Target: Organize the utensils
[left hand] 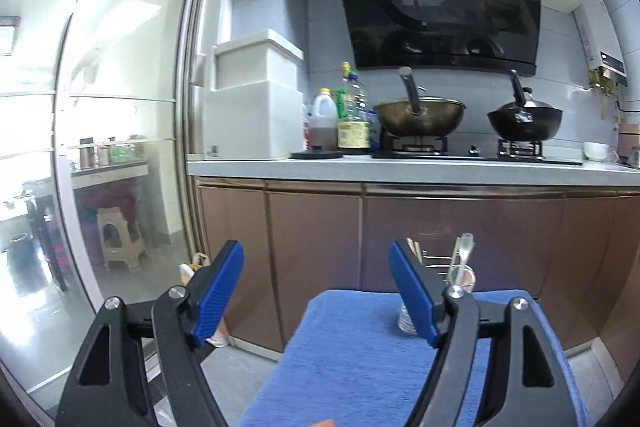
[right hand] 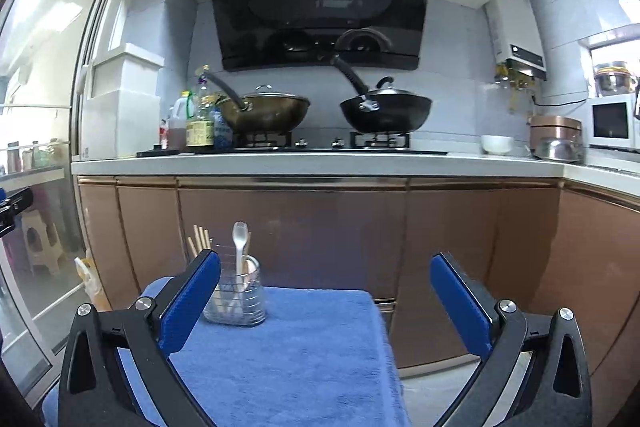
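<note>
A wire utensil holder (right hand: 235, 297) stands at the far left of a blue cloth (right hand: 304, 347). In it stand a white spork (right hand: 239, 247), wooden chopsticks (right hand: 199, 239) and other utensils. My right gripper (right hand: 325, 301) hangs wide open above the cloth with nothing between its blue pads; the holder sits just behind its left pad. In the left wrist view the holder (left hand: 460, 275) is half hidden behind the right pad of my left gripper (left hand: 316, 291), which is also open and empty, to the holder's left.
Behind the cloth run brown cabinet doors (right hand: 292, 235) under a pale counter (right hand: 320, 163). On it are a stove with a bronze wok (right hand: 264, 113) and a black wok (right hand: 386, 113), oil bottles (right hand: 200, 125), and a white bowl (right hand: 497, 144). A glass sliding door (left hand: 120, 131) stands left.
</note>
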{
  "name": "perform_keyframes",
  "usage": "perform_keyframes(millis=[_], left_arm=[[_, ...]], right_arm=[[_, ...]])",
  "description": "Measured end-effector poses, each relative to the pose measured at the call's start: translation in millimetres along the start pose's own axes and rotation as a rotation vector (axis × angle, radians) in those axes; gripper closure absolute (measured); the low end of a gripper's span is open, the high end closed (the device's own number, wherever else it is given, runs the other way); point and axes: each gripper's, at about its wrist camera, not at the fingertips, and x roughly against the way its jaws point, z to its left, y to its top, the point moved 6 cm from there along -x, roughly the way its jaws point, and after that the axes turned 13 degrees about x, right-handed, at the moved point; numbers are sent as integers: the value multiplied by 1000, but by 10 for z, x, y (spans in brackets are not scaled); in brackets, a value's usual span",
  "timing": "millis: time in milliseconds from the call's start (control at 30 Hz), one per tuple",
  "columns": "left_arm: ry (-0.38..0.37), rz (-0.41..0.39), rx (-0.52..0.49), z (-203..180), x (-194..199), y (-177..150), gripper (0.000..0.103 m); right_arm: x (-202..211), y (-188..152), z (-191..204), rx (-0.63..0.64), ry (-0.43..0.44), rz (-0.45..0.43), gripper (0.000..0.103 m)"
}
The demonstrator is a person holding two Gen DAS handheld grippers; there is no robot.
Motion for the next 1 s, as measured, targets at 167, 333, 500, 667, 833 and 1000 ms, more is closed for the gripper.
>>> perform_keyframes(millis=[167,333,500,667,833,1000], left_arm=[[29,-15,2,103,48,27,29],[44,-16,14,182,44,10,29],[47,-1,28,256,22,-17,29],[55,6,34,302,15,-21,29],[61,-9,34,318,55,25,29],[42,-1,47,310,78,39,29]], right_arm=[[70,-15,-91,-15,-15,4,0],[86,-26,-122,-19,-25,10,0],[106,-31,-109,-9,-36,13,0],[133,-12,-100,4,-42,12,0],[159,43,-92,11,-49,4,0],[170,61,-70,17,-42,2,0]])
